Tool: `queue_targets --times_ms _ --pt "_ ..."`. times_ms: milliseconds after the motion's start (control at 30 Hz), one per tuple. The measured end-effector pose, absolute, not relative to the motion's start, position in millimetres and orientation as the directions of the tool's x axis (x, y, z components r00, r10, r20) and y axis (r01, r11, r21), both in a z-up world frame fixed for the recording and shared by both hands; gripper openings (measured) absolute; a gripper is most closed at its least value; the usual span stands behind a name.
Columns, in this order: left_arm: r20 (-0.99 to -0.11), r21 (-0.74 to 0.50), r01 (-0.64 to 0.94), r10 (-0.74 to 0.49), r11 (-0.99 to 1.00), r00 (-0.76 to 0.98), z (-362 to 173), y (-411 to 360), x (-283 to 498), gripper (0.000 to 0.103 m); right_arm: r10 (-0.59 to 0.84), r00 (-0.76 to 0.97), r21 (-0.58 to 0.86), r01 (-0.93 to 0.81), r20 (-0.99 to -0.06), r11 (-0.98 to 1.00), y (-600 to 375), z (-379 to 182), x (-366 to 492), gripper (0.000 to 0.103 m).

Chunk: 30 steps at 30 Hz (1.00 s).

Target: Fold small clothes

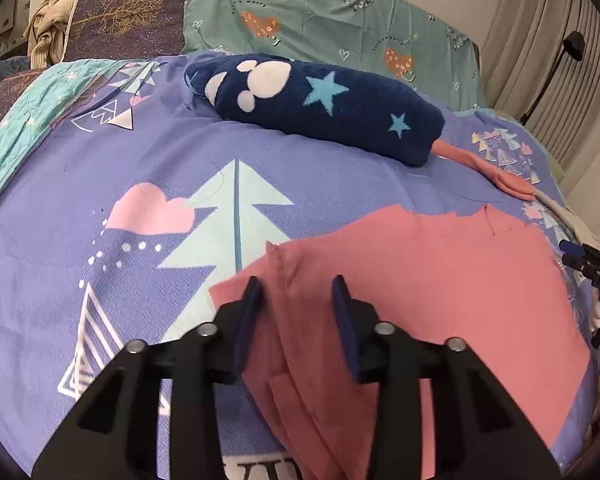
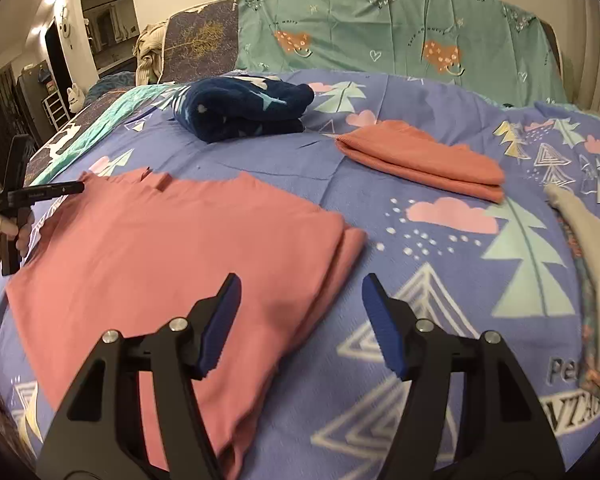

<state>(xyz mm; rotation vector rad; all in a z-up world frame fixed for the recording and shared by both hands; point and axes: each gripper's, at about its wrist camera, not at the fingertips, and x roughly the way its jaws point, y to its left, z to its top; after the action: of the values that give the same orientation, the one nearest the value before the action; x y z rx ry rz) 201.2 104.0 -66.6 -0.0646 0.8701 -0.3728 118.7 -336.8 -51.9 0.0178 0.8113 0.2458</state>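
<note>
While a folded navy blanket point(image 1: 316, 108) and orange towel point(image 2: 424, 158) lie beyond, the left gripper point(image 1: 298, 292) straddles the pink shirt's point(image 2: 172, 248) raised fold, narrow but not pinching; the right gripper point(image 2: 300, 292) gapes wide at the shirt's edge over bare bedspread point(image 2: 440, 280).

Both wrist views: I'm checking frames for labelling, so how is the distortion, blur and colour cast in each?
Left wrist view: strong fisheye bulge, dark corners, cool light; pink garment slightly soft near the left gripper. Right wrist view: same bulge, warmer yellowish cast, bedspread print smeared near the right gripper, folded orange cloth sharper.
</note>
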Motion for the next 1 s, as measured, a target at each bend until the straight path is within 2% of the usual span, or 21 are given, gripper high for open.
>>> queue_targets --times_ms 100,167,300,333,367,400,433,567,733,833,900,967,1000 --pt "-0.737 -0.196 0.296 -0.340 0.935 0.584 -64.1 102.5 203.2 0.037 0.214 0.656 0.108 -0.198 -0.724 0.974 -333.3 -55.6 136.9 0.057" --pt "-0.747 -0.179 0.289 -0.321 0.940 0.583 -65.0 100.6 204.8 0.049 0.210 0.643 0.111 -0.192 -0.737 0.975 -331.8 -60.1 150.8 0.053" --pt "-0.754 -0.174 0.294 -0.319 0.940 0.574 -69.8 98.6 205.8 0.049 0.188 0.612 0.124 -0.145 -0.768 0.982 -331.1 -72.7 167.9 0.042" --pt "-0.750 -0.172 0.300 -0.322 0.938 0.578 -69.6 98.3 204.7 0.032 0.199 0.611 0.151 -0.130 -0.766 0.980 -333.5 -74.8 169.3 0.036" --pt "-0.744 -0.171 0.308 -0.327 0.936 0.582 -68.6 97.9 203.7 0.009 0.207 0.616 0.167 -0.123 -0.760 0.978 -335.8 -74.7 170.4 0.020" --pt "-0.739 -0.169 0.315 -0.331 0.934 0.587 -65.7 97.8 202.4 0.007 0.212 0.628 0.186 -0.108 -0.748 0.977 -338.8 -72.8 169.3 0.010" --pt "-0.726 -0.164 0.315 -0.331 0.935 0.603 -60.8 98.3 199.9 0.007 0.217 0.639 0.199 -0.101 -0.738 0.975 -340.9 -70.4 168.2 0.004" --pt "-0.667 -0.125 0.330 -0.325 0.936 0.670 -35.6 96.3 187.6 0.002 0.249 0.717 0.245 -0.112 -0.651 0.963 -345.1 -41.3 151.6 0.003" --pt "-0.600 -0.087 0.341 -0.323 0.936 0.732 -4.7 89.6 191.1 0.002 0.242 0.776 0.247 -0.115 -0.583 0.962 -345.1 -11.7 147.9 0.003" --pt "-0.604 -0.042 0.310 -0.271 0.950 0.750 -9.7 83.8 213.8 0.003 0.189 0.761 0.221 -0.061 -0.621 0.973 -346.8 -23.4 168.7 0.004" --pt "-0.663 0.001 0.283 -0.211 0.959 0.719 -29.4 80.7 230.6 0.005 0.183 0.712 0.216 -0.045 -0.678 0.975 -348.9 -42.8 182.4 0.010" --pt "-0.724 0.015 0.268 -0.175 0.963 0.668 -52.0 80.6 239.4 0.006 0.158 0.658 0.220 0.012 -0.736 0.975 -353.4 -64.2 187.6 0.024" --pt "-0.743 0.009 0.263 -0.169 0.965 0.648 -60.1 81.7 238.0 0.008 0.162 0.654 0.234 0.024 -0.739 0.972 -355.8 -68.3 183.4 0.024"
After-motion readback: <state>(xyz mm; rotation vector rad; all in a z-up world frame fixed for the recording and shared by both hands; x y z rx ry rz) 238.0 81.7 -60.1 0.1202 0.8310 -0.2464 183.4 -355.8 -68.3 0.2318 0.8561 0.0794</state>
